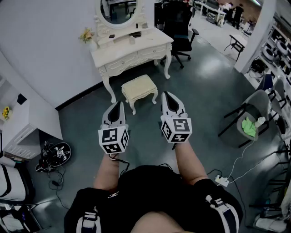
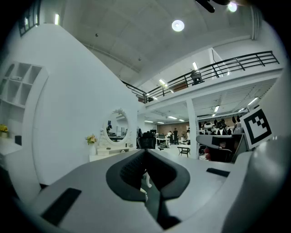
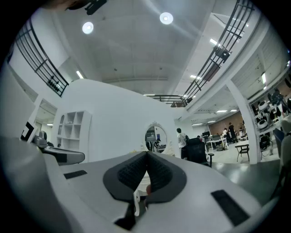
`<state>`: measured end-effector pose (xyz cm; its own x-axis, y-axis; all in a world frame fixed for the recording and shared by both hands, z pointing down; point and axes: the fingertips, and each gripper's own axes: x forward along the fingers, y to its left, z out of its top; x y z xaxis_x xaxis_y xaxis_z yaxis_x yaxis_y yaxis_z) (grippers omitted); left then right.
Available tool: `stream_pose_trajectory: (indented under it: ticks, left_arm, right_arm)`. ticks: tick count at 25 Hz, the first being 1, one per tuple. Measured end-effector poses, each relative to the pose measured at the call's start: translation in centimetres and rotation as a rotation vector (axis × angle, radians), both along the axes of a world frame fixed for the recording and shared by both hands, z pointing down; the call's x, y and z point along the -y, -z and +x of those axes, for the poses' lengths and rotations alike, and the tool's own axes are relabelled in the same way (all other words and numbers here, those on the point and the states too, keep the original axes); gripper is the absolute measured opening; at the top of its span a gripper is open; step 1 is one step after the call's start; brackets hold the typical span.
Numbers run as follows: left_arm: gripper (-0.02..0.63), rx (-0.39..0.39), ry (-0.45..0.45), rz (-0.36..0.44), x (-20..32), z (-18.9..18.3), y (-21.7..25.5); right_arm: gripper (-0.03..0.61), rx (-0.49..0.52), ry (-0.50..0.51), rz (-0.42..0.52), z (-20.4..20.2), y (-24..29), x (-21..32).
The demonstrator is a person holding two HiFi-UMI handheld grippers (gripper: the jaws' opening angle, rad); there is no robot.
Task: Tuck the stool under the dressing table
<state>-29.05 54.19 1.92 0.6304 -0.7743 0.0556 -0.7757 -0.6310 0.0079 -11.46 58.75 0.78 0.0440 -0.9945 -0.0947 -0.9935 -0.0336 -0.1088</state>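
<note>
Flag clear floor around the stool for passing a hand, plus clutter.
Bare floor lies right of the stool, out to the grey chair; a narrower strip runs left of it to the wall. The gap under the dressing table looks open. Crowded: cable tangle lower left, power strip lower right.

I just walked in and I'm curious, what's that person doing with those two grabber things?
A person holds a left gripper and a right gripper out level, their fingers closed and empty. Just ahead stands the cream cushioned stool with curved legs, in front of the white carved dressing table with the oval mirror. Neither gripper touches the stool, and it looks not yet tucked under.
</note>
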Motion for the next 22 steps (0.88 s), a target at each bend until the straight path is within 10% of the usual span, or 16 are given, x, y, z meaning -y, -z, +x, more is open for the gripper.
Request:
stream_pose_trajectory:
  ticks: [22]
  left_arm:
    - [0.014,0.015,-0.012,0.03,-1.7,7.6,-1.7]
  right_arm:
    - [0.015,0.046,0.005,0.019,6.9,-2.4,-1.9]
